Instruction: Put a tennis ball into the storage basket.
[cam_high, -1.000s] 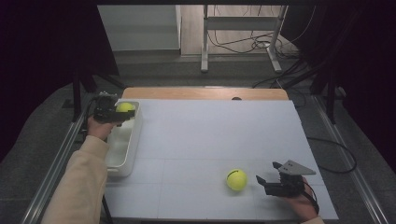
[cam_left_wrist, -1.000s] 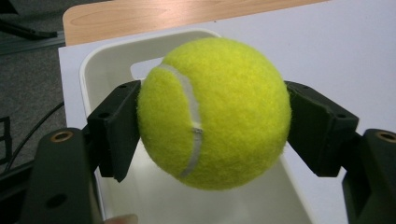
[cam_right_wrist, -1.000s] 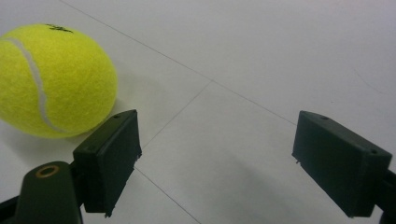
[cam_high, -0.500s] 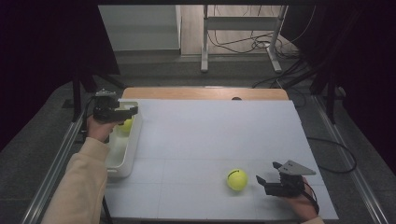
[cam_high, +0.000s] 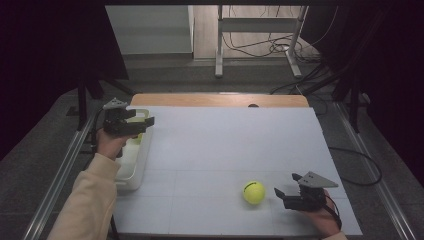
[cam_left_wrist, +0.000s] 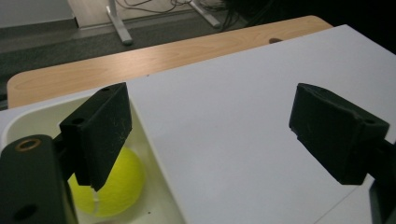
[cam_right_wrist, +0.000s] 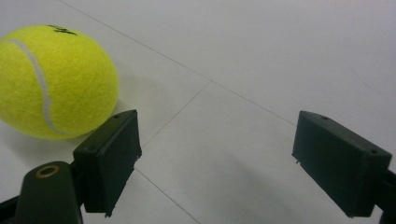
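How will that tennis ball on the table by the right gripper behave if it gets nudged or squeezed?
The tennis ball is round and rests free on the flat white table, so a nudge would probably roll it away. Its fuzzy felt likely gives the right gripper good friction. It probably yields slightly when squeezed and seems light.

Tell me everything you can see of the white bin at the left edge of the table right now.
The white bin is a long, shallow, open-topped tub with rounded corners, of what looks like smooth plastic. It sits flat along the table's left edge, its long side running away from the person, beside the white sheet. A yellow tennis ball lies in its far end, resting on the floor. The left gripper hovers over that end with jaws open, nothing between them, not touching the bin.
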